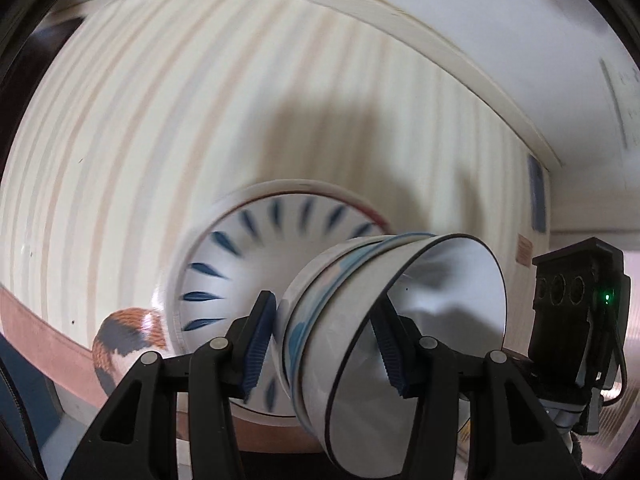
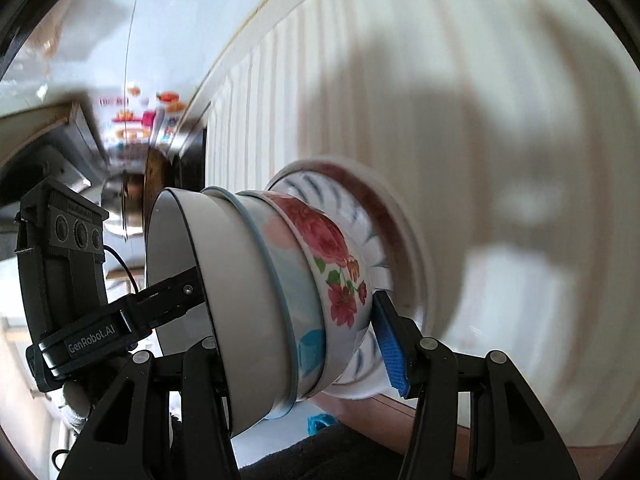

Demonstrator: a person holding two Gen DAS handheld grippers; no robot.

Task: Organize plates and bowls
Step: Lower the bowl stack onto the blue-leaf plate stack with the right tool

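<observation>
A stack of nested bowls (image 1: 400, 320) is held between both grippers above a plate with blue leaf marks (image 1: 248, 256), which lies on a larger white plate (image 1: 176, 280). My left gripper (image 1: 326, 336) is shut on the stack's rim, one pad (image 1: 258, 344) outside and one inside the top white bowl. In the right wrist view the stack (image 2: 256, 304) shows a white bowl, a blue-rimmed bowl and a rose-patterned bowl (image 2: 336, 264). My right gripper (image 2: 300, 332) is shut on the stack, its blue pad (image 2: 390, 344) under the rose bowl. The left gripper (image 2: 168, 296) reaches into the top bowl.
The striped cream tabletop (image 1: 160, 120) has a pale raised edge (image 1: 440, 44). A cat-patterned object (image 1: 128, 336) sits beside the plates. The right gripper's body (image 1: 580, 320) shows at the right. Cluttered shelves (image 2: 140, 120) lie beyond the table.
</observation>
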